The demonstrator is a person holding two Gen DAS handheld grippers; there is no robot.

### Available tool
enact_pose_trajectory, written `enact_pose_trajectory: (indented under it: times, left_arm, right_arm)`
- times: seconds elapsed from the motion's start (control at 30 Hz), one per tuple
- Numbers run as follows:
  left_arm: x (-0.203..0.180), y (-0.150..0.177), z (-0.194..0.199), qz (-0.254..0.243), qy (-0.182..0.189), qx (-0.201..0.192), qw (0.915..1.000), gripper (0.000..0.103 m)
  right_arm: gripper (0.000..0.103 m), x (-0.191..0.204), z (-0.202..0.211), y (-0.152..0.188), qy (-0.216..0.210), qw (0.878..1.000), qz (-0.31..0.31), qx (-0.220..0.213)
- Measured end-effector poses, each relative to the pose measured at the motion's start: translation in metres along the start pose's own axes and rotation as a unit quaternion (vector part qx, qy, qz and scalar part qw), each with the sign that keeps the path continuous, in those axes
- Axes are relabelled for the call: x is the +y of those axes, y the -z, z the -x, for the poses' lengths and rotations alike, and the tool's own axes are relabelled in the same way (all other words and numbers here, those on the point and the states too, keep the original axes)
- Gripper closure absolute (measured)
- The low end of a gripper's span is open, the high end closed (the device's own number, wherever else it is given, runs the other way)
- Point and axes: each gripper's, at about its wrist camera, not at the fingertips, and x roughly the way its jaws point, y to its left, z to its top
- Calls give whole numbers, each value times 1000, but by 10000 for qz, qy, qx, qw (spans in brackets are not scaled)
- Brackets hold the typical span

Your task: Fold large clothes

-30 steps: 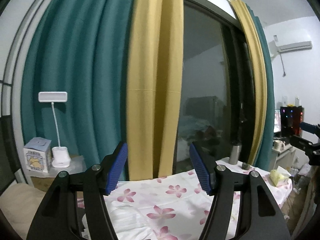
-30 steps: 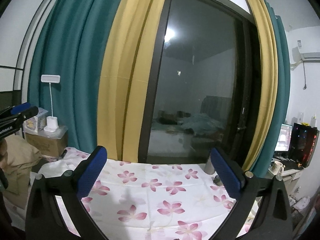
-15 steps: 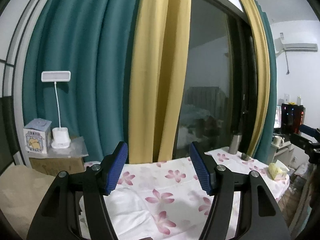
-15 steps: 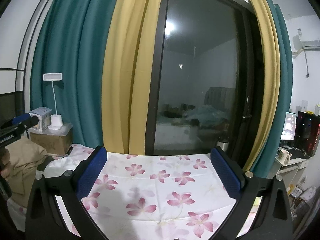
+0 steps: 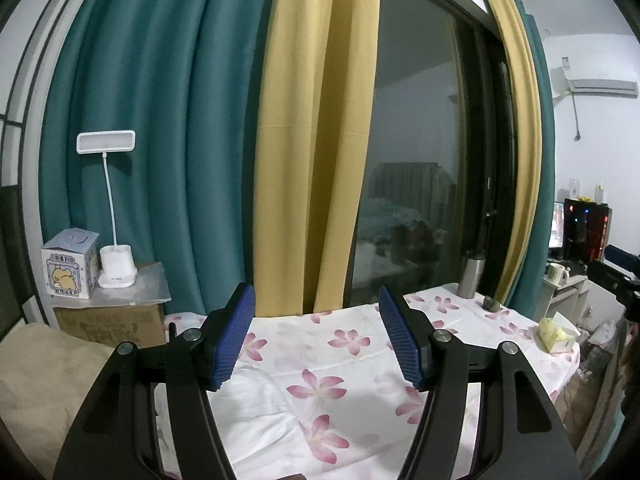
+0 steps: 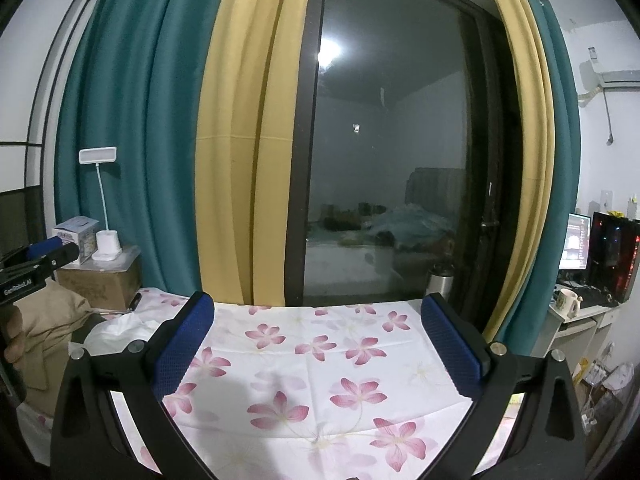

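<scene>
Teal and yellow curtains back a tabletop (image 6: 400, 312) under flowered cloth, where the crumpled white garment (image 5: 256, 412), soft, light and floppy, best pinched at an edge, lies below the spread, empty left gripper (image 5: 316, 340), right gripper (image 6: 316, 344) likewise.

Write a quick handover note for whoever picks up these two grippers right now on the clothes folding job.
Left gripper: open, nothing between its fingers, above the table.
Right gripper: open, nothing between its fingers either.
White garment: lies rumpled at the left end of the table on the floral cloth, under the left gripper.
Done: no fold visible.
Left: grasp the garment, spread it flat, fold it.
</scene>
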Motion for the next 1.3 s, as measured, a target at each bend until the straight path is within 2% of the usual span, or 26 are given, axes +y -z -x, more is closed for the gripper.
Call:
enact_pose_trajectory:
  times: [0.9,1.3]
  left_arm:
    - [-1,0,-1,16,-6,18,10000,36]
    - [-7,4,4,98,-137,20,9999,36]
  right_arm:
    - [1,0,-2,2,8,10000,-16,51]
    - [1,8,-4,5,-2,10000,-9,87]
